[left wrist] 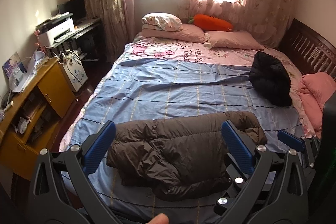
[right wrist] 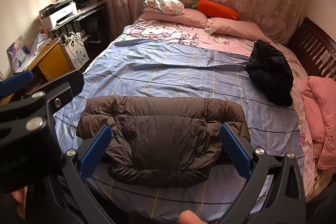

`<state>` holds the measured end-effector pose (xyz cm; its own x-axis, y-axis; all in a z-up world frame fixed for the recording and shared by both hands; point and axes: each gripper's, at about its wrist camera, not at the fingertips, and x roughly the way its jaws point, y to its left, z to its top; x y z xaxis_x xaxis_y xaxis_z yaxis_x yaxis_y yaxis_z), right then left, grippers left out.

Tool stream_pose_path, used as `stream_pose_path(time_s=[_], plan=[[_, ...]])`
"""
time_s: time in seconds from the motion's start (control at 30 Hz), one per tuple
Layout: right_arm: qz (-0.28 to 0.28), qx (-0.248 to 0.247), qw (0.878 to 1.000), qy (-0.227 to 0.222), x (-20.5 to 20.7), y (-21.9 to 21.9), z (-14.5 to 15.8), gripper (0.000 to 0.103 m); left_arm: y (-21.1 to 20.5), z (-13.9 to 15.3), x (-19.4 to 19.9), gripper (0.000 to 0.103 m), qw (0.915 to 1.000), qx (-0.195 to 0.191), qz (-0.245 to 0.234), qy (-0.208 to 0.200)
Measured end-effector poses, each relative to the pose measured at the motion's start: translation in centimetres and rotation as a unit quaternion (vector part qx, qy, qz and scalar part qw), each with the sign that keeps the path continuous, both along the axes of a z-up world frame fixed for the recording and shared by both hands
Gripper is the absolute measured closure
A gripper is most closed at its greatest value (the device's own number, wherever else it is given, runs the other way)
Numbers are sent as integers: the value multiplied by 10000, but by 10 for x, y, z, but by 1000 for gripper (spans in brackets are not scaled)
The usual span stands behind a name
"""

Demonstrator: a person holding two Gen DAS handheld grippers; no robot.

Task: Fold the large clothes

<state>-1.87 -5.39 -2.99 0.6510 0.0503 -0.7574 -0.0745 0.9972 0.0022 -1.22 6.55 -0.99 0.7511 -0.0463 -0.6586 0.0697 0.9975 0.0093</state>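
Observation:
A brown puffer jacket (left wrist: 178, 156) (right wrist: 163, 131) lies folded into a compact bundle on the blue checked sheet (left wrist: 168, 87) at the near end of the bed. My left gripper (left wrist: 168, 126) hovers over it, open, fingers spread wide and holding nothing. My right gripper (right wrist: 166, 128) is also open above the jacket, its blue pads to either side of the bundle without gripping it. In the left wrist view, a blue finger (left wrist: 290, 140) of the right gripper shows at the right edge. In the right wrist view, a finger (right wrist: 16, 81) of the left one shows at the left edge.
A black jacket (left wrist: 271, 81) (right wrist: 271, 75) lies bundled on the bed's right side, with a pink quilt (left wrist: 315, 93) beyond it by the dark headboard (left wrist: 310, 54). Pillows (left wrist: 174, 33) and a carrot plush (left wrist: 212, 22) are at the far end. A yellow cabinet (left wrist: 42, 87) and printer desk stand on the left.

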Motion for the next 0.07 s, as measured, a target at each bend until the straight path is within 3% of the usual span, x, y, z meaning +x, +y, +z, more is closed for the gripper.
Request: stream_pose_path(time_s=[0.07], plan=[[2,-5,10000,4,0,0,0,1,-1,-1,0,2,9999,109,78,-8]])
